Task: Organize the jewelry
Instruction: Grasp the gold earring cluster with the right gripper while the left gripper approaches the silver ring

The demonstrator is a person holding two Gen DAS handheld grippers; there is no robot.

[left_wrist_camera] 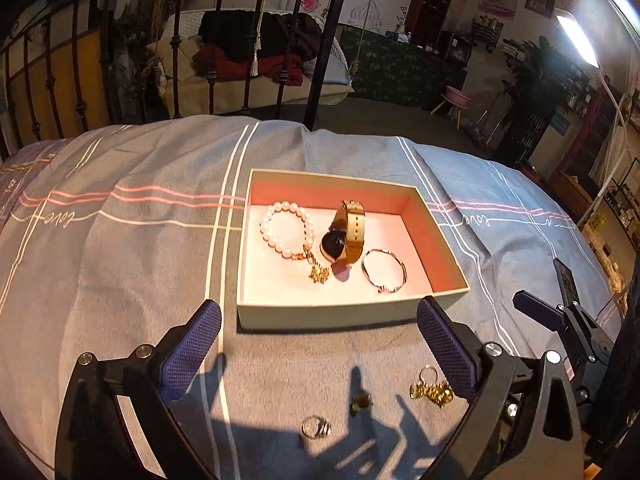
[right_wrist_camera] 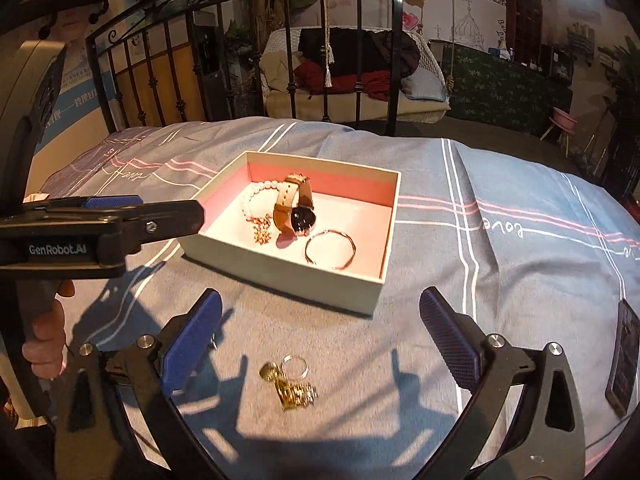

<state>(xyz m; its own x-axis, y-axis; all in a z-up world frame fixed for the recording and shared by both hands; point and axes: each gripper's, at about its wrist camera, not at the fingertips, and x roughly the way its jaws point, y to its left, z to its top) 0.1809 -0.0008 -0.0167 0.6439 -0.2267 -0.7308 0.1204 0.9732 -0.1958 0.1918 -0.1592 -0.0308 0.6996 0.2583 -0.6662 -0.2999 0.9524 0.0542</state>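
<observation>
Bed: I see a big grey sheet (left_wrist_camera: 120, 260) with white and pink lines. Everything sits on it.

Box: the open box (left_wrist_camera: 352, 316) with pink inside sits in the middle, far from my grippers. Its near wall faces me.

Left gripper: my left gripper (left_wrist_camera: 318, 344) is wide open and holds nothing. It hangs just near of the box, over the loose bits.

Right gripper: my right gripper (right_wrist_camera: 320, 334) is wide open too, with nothing in it. It hangs over the gold clump.

Watch: the watch (left_wrist_camera: 346, 234) with a tan strap is in the box, in the middle. Done, I think.

Pearls: the pearls (left_wrist_camera: 286, 228) lie in the box, left of the watch. A small gold charm hangs at their near end. Done.

Bangle: the thin bangle (left_wrist_camera: 384, 270) lies in the box, right of the watch. Done.

Gold clump: the gold clump (right_wrist_camera: 294, 390) is out on the sheet, near me, on the right side. I cannot tell what it is. A ring-shaped hoop touches its far end. It still has to go in.

Ring: a silver ring (left_wrist_camera: 316, 427) lies on the sheet, nearest to me. Still to go in.

Small bit: a tiny dark bit (left_wrist_camera: 361, 401) sits between the ring and the clump. Too small to tell what it is.

How far: I guess about half is done. Three things are in, about three are left.
</observation>
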